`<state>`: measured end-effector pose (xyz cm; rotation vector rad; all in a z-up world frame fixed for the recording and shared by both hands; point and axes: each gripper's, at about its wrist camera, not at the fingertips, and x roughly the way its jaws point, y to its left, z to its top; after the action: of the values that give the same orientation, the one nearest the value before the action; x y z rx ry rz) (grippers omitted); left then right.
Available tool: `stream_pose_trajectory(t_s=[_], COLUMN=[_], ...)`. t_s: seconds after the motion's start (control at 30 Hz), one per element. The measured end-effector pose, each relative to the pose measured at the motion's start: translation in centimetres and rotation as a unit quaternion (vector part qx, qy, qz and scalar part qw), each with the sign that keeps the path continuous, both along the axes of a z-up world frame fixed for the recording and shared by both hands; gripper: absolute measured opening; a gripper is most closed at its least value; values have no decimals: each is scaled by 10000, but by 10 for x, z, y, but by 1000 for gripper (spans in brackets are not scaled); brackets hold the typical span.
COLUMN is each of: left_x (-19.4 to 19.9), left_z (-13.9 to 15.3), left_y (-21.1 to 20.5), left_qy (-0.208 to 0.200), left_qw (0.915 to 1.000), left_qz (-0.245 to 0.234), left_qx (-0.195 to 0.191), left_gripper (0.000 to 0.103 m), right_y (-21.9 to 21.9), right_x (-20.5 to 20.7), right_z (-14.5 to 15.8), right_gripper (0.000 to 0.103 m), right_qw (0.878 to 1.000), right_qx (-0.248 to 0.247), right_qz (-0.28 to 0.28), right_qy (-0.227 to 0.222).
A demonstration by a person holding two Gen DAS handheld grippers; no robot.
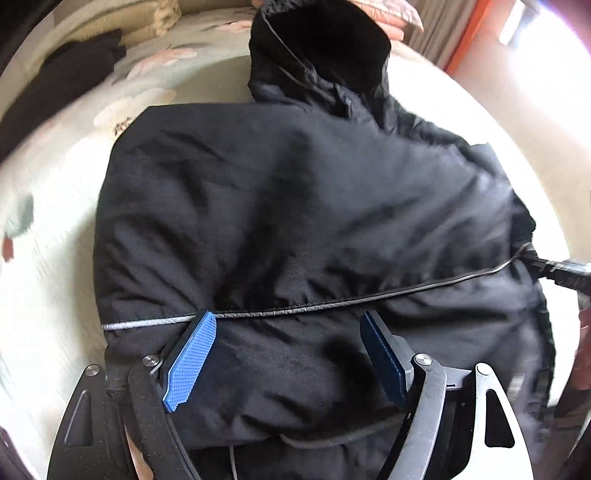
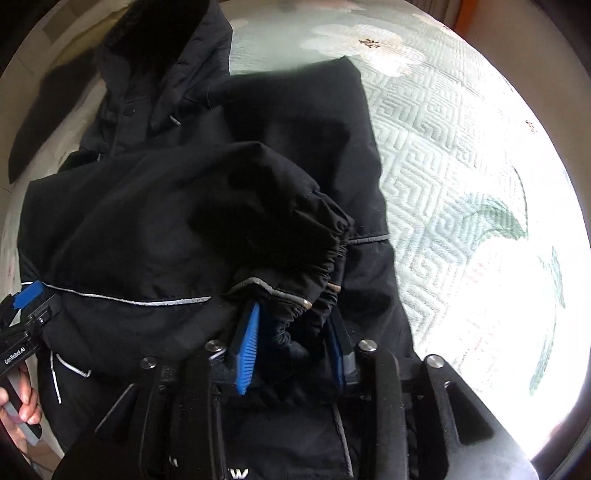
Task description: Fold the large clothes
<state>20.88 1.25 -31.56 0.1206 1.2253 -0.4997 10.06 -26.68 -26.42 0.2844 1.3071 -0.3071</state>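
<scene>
A large black padded jacket (image 1: pixel 288 206) with a hood (image 1: pixel 317 48) and a thin reflective stripe (image 1: pixel 332 304) lies on the bed. My left gripper (image 1: pixel 288 332) is open, its blue pads (image 1: pixel 192 358) resting on the jacket's lower part at the stripe. In the right wrist view the jacket (image 2: pixel 155 221) is partly folded over itself. My right gripper (image 2: pixel 295 332) is shut on the bunched elastic hem (image 2: pixel 295 325) of the jacket and holds it lifted. The left gripper (image 2: pixel 26 299) shows at the left edge of that view.
The bed has a pale quilted cover with a flower print (image 2: pixel 461 177). A dark garment (image 1: pixel 55 88) and folded beige bedding (image 1: pixel 147 18) lie at the far left. Curtains and an orange frame (image 1: pixel 465 40) stand beyond the bed on the right.
</scene>
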Motion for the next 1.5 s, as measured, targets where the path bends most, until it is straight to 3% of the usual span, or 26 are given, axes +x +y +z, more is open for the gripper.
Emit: stream_pose_trajectory(t_s=[0.07,0.13,0.23,0.33,0.4,0.47,0.53,0.6,0.8,0.9,0.97,1.03,1.1,1.17,1.2,1.3,1.43,1.5], left_x=[4,8,26,52,68,79,90,92,78,54,31,6,-4,-4,-5,-8,-20,-18], left_z=[22,50,62,42,23,1,-15,-23,-11,19,37,48,46,27,17,-11,-22,-22], left_y=[13,23,19,13,13,9,12,15,3,5,8,16,22,25,28,35,28,29], left_qy=[116,-56,-166,-122,-23,109,252,217,-76,-227,-322,-316,-238,-69,-10,46,-330,-347], left_qw=[9988,9972,9982,9988,9983,9987,9974,9973,9967,9974,9982,9985,9989,9992,9989,9988,9975,9978], left_qz=[92,153,167,321,458,494,675,696,626,535,441,406,379,300,307,266,-31,-105], left_qx=[-462,-725,-556,-339,-368,-75,103,111,509,414,264,197,162,261,347,401,629,550], left_gripper=[81,81,81,80,80,81,80,80,81,81,81,81,81,81,80,79,80,80], right_y=[-3,-3,9,27,33,36,35,35,30,31,40,46,50,49,52,43,48,47], right_x=[-7,-10,6,43,65,89,96,99,96,70,48,29,18,18,18,8,3,2], right_z=[28,59,88,70,46,12,-17,-29,-22,24,55,68,64,44,30,7,-4,-6], right_gripper=[57,65,67,66,57,49,48,48,49,53,67,67,67,50,47,47,48,49], right_qw=[9997,9986,9960,9953,9960,9974,9974,9964,9937,9918,9880,9863,9867,9881,9897,9926,9900,9906], right_qx=[-40,-127,-337,-425,-331,-185,-51,-108,-129,-188,-255,-320,-423,-531,-494,-418,-724,-751], right_qz=[61,90,234,513,608,635,715,833,1114,1240,1431,1526,1530,1443,1339,1134,1206,1141], right_qy=[-219,-507,-797,-701,-565,-289,77,131,41,-225,-518,-532,-345,-76,48,116,64,42])
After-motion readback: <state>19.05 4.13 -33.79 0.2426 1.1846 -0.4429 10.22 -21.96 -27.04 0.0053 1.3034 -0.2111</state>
